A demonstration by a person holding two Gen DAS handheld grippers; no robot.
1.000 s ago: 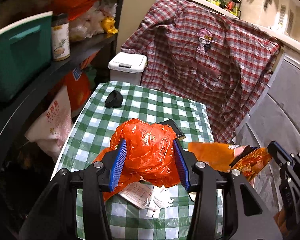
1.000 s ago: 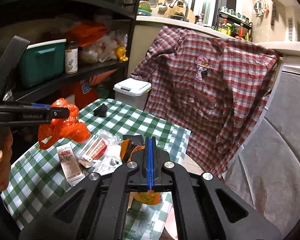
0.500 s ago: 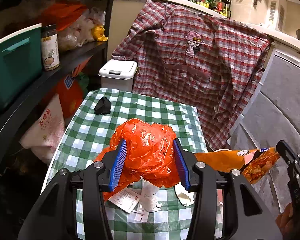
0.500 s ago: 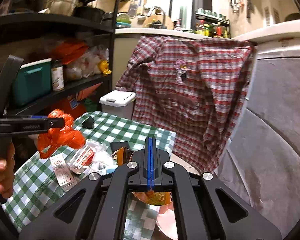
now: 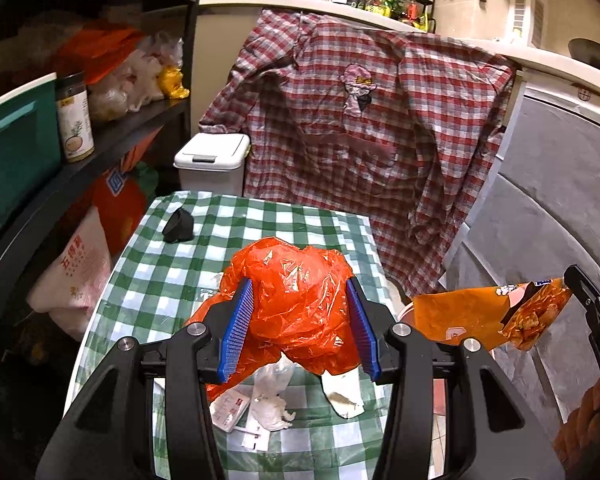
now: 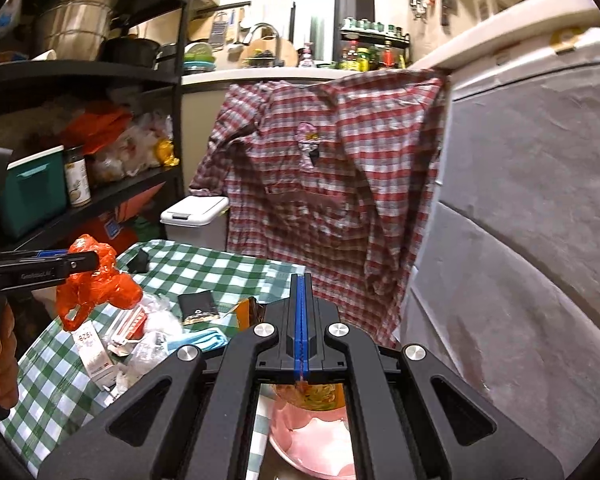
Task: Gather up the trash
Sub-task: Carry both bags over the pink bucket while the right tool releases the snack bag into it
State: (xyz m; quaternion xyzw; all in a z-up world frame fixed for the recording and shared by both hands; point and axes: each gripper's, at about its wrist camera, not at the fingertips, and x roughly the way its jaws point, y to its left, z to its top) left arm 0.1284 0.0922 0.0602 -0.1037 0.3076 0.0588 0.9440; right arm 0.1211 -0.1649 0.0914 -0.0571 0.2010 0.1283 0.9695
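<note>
My left gripper [image 5: 300,328] is shut on a crumpled orange plastic bag [image 5: 300,300] and holds it above the green checked table [image 5: 172,272]; the bag also shows in the right wrist view [image 6: 96,284]. My right gripper [image 6: 301,328] is shut on an orange snack wrapper [image 5: 484,316] and holds it off the table's right edge, above a pink bin [image 6: 316,440]. Loose trash lies on the table: a receipt [image 6: 90,348], white wrappers [image 6: 152,344], a blue mask [image 6: 198,340] and a black packet [image 6: 198,306].
A black object [image 5: 178,224] sits at the table's far left. A white lidded bin [image 5: 212,160] stands behind the table. A plaid shirt [image 5: 364,140] hangs over the counter. Dark shelves [image 5: 112,128] with a teal box and jar line the left. A grey covered surface [image 6: 520,240] is on the right.
Both grippers have risen and drawn back a little. The right gripper has carried the snack wrapper off the table's right edge, over the pink bin. The orange bag stays in the left gripper.
</note>
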